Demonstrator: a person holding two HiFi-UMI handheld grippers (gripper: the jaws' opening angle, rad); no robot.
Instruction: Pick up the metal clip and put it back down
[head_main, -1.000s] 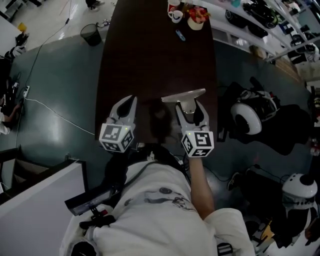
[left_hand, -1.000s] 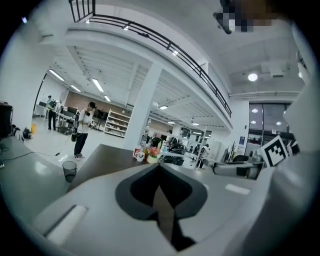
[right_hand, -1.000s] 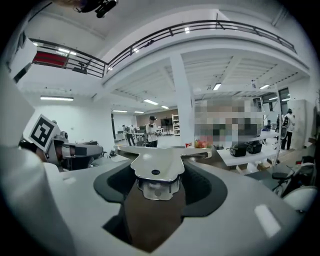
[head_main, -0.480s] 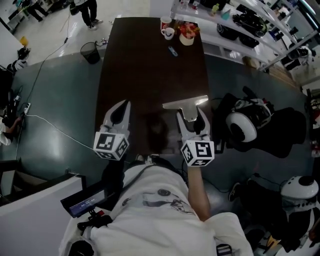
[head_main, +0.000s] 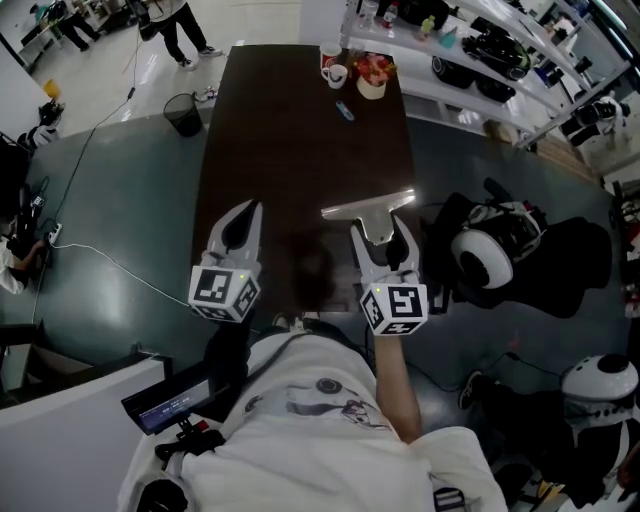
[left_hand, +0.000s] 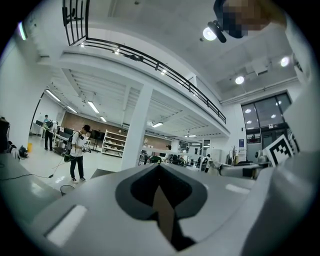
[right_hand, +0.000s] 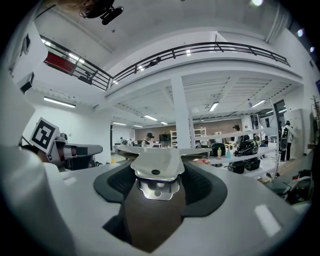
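The right gripper (head_main: 383, 235) sits at centre-right of the head view, its jaws pinching the handle of the clip (head_main: 368, 204). The clip's wide bar sticks out beyond the jaw tips, towards the top of the frame. In the right gripper view the shiny handle sits squarely between the two pads, bar uppermost, with open room behind it rather than tabletop. The left gripper (head_main: 243, 215), at centre-left, has its jaws pressed together on nothing. Compared with a second ago, both grippers have come up off the dark table (head_main: 300, 130), and the clip has gone up with the right one, the grip unchanged. More of the table's far end, with its cups (head_main: 332, 62), now shows at the top of the frame. The picking-up half therefore looks done, as the clip hangs clear above the table's near end. What remains is probably to lower it until it rests flat on the wood, then spread the right jaws and draw back.
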